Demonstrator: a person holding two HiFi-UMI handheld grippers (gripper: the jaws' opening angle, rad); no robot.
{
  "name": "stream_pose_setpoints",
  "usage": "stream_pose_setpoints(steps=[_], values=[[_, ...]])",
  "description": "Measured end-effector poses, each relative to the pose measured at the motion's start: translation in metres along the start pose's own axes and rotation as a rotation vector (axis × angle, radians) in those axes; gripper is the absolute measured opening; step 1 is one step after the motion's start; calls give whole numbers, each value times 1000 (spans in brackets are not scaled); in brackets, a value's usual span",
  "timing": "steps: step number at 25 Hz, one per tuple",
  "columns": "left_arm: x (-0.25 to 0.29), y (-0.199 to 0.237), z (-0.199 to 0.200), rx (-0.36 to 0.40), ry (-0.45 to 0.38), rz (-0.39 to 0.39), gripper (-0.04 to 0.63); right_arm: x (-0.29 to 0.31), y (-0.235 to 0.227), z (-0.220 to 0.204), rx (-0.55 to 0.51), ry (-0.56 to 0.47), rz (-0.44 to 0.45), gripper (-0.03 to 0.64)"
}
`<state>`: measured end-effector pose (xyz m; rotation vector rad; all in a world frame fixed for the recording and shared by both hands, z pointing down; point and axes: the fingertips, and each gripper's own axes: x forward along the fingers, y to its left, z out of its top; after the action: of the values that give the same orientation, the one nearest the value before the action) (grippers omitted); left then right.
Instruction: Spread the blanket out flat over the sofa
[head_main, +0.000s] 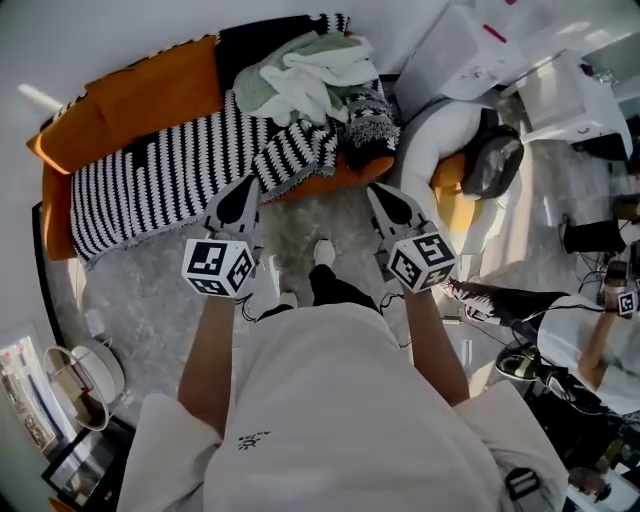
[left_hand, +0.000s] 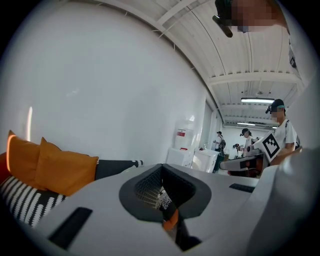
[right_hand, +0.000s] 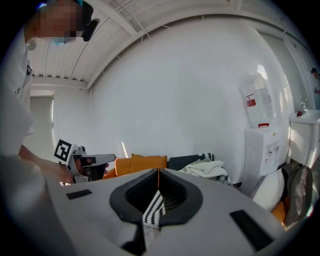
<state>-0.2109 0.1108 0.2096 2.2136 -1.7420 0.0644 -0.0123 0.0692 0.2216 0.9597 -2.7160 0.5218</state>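
Note:
A black-and-white striped blanket lies rumpled over the seat of the orange sofa, bunched toward its right end. My left gripper is at the blanket's front edge. In its own view the left gripper is shut, with a bit of patterned fabric caught between the jaws. My right gripper is level with it, near the sofa's right front. Seen from its own camera, the right gripper is shut on a strip of the striped blanket that hangs from the jaws.
A heap of pale green and white cloth sits on the sofa's right end. A white cushion and black bag lie right of the sofa. A water dispenser stands by the wall. People stand farther off.

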Motion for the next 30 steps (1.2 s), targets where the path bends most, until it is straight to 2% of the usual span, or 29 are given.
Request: stream_pose_setpoints(steps=[6,11,15,19,30], values=[[45,-2,-4,21,50,29,17,29,-43,4,0,21,39,25],[80,-3,-18,20,102,51,17,53,-79,-9,-12,61,69,25],[107,-3,-39,40,175,60,17,73,-103,-35,-50,122,106,25],[122,-4,-55,15,217,65,18,88,-117,-62,-69,191,132,25],[167,-2,-121,-3,325,15,17,137,-147,-143,-83,329,118,25]])
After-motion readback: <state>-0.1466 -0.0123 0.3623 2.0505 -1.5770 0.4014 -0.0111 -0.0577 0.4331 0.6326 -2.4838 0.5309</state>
